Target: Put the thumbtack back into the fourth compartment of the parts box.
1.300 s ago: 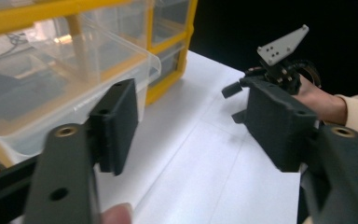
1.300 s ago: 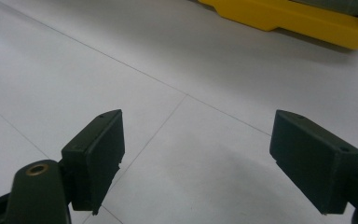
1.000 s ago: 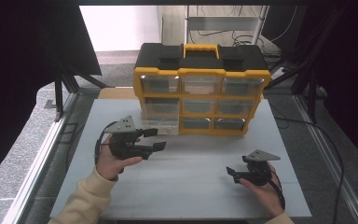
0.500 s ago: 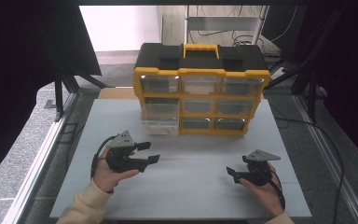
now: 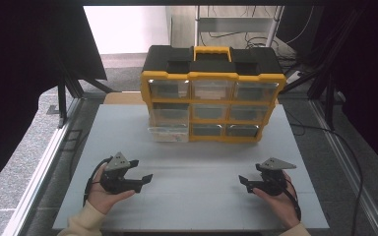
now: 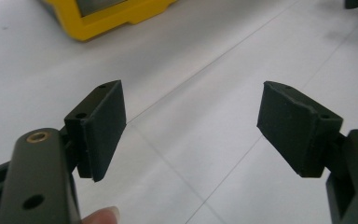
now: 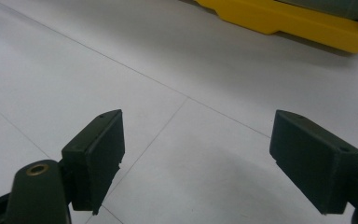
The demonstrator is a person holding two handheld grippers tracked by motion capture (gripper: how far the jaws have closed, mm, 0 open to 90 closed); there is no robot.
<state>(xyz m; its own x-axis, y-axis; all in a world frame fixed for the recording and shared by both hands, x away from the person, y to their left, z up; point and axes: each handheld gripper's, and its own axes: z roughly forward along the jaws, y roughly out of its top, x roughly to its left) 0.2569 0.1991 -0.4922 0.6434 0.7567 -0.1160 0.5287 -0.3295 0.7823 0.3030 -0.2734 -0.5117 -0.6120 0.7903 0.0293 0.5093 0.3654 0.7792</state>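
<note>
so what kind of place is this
Probably a lab or workshop bench set up for recording: a white table framed by black curtains, a yellow drawer organizer on it, and cables on the floor behind.

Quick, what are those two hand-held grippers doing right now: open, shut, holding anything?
Left hand-held gripper: open, its jaws have just been opening, nothing between them.
Right hand-held gripper: open, holding nothing.

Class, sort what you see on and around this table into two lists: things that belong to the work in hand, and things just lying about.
Belonging to the work:
- drawer organiser, yellow and black, with clear drawers
- bottom-left drawer, pulled slightly out
- left gripper, open and empty
- right gripper, open and empty

Just lying about:
- cables beyond the table
- metal stand behind the organiser
</note>
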